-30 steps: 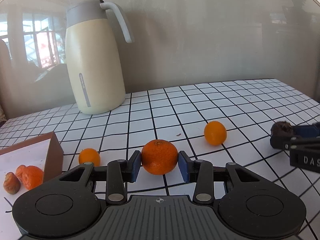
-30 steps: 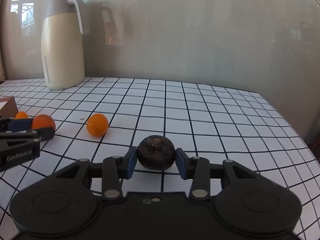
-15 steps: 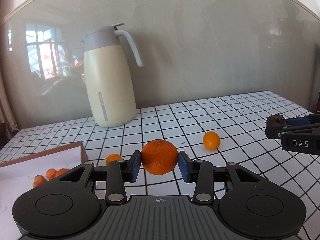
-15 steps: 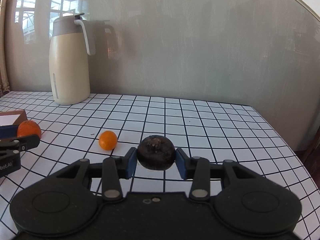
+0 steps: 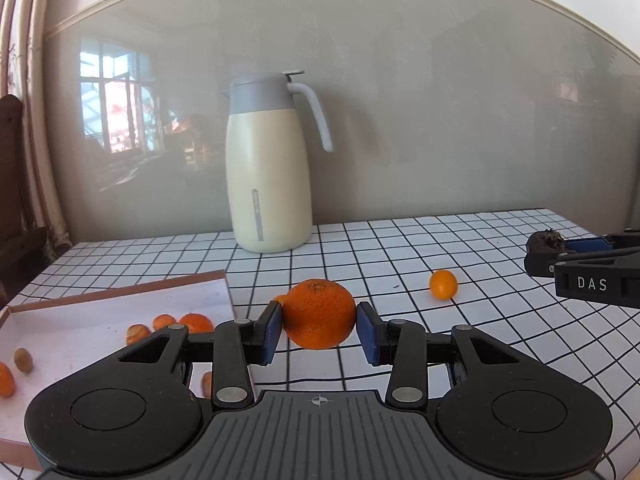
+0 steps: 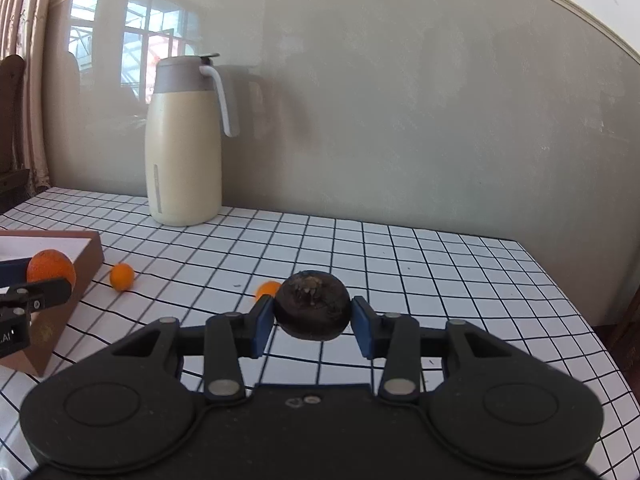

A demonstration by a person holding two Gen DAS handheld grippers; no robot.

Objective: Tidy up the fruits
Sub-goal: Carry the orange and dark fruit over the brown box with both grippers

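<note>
My left gripper (image 5: 319,331) is shut on a large orange (image 5: 319,314) and holds it above the table, just right of a brown-rimmed white box (image 5: 120,293) that holds several small fruits (image 5: 188,322). My right gripper (image 6: 313,323) is shut on a dark brown round fruit (image 6: 312,310), held above the table. In the left wrist view the right gripper (image 5: 576,264) shows at the right edge. In the right wrist view the left gripper with the orange (image 6: 51,266) shows at the left, over the box (image 6: 86,258). Two small oranges (image 6: 122,276) (image 6: 267,289) lie on the table.
A tall cream thermos jug (image 5: 269,168) stands at the back of the checked tablecloth (image 5: 400,248) against a grey wall. The table's right edge (image 6: 576,304) is near. A small orange (image 5: 443,285) lies between the grippers. A curtain and chair are at the far left.
Both grippers have risen and pulled back with their fruits. The left gripper moved left toward the box, so more of the box and its fruits shows.
</note>
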